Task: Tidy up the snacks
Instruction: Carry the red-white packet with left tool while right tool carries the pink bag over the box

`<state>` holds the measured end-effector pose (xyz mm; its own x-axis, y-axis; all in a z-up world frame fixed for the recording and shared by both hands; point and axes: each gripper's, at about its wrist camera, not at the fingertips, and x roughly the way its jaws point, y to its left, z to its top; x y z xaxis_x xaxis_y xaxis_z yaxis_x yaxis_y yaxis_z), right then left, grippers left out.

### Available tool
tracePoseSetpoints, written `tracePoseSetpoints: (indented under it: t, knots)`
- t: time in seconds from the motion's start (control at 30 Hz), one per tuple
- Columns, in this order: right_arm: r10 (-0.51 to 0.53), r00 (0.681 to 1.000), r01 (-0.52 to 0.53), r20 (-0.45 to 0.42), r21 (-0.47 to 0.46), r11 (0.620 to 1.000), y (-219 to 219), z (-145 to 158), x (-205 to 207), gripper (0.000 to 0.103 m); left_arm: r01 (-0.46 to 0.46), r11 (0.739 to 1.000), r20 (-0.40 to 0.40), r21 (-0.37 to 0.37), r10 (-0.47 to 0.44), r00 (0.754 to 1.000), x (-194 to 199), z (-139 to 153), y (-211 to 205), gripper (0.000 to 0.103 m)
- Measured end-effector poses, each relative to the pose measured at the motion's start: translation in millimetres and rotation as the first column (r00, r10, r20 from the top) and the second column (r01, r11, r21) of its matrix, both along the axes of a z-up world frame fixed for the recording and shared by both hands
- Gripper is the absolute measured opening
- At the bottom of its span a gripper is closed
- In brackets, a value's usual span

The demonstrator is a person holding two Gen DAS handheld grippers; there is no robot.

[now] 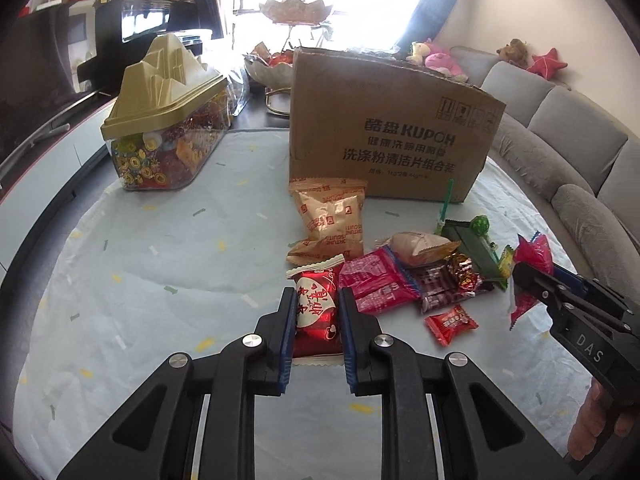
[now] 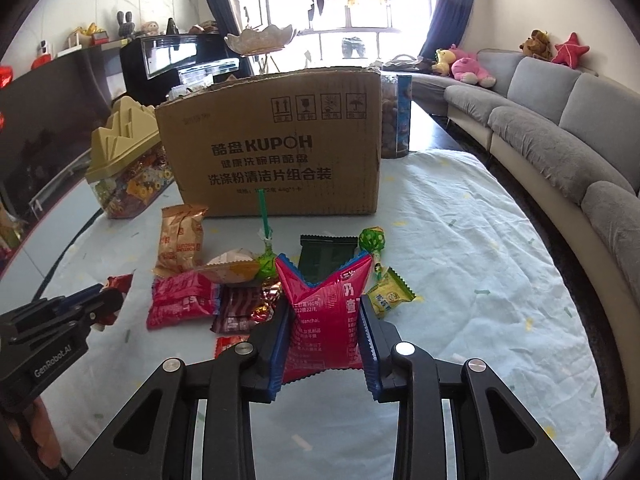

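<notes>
My left gripper is shut on a red snack packet with white lettering, held just above the cloth. My right gripper is shut on a pink snack bag, which buckles between the pads; the same bag shows at the right edge of the left wrist view. Loose snacks lie in a pile on the cloth: a tan biscuit pack, another pink bag, a dark red pack, a small red candy, a green lollipop and a yellow packet.
An open cardboard box stands behind the pile. A clear candy jar with a gold lid sits at the left. A white patterned cloth covers the table. A grey sofa runs along the right; a tin stands behind the box.
</notes>
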<state>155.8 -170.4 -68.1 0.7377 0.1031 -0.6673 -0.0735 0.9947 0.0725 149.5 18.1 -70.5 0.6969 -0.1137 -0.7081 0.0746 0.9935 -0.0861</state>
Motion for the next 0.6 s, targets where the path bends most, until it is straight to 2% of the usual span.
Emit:
tracePoseSetpoints:
  t: [0.3,0.6]
  knots:
    - [0.05,0.996,-0.054,0.068,0.053,0.997,0.8,36.6,15.5,0.033,0.056,0.998,0.121,0.009,-0.057,0.991,9.6,47.1,-11.3,0.022]
    - [0.089,0.981,-0.097,0.171,0.041,0.994,4.0,90.5,52.9,0.033,0.091,0.996,0.23,0.013,-0.092,0.969,48.6,100.0,-15.1,0.022]
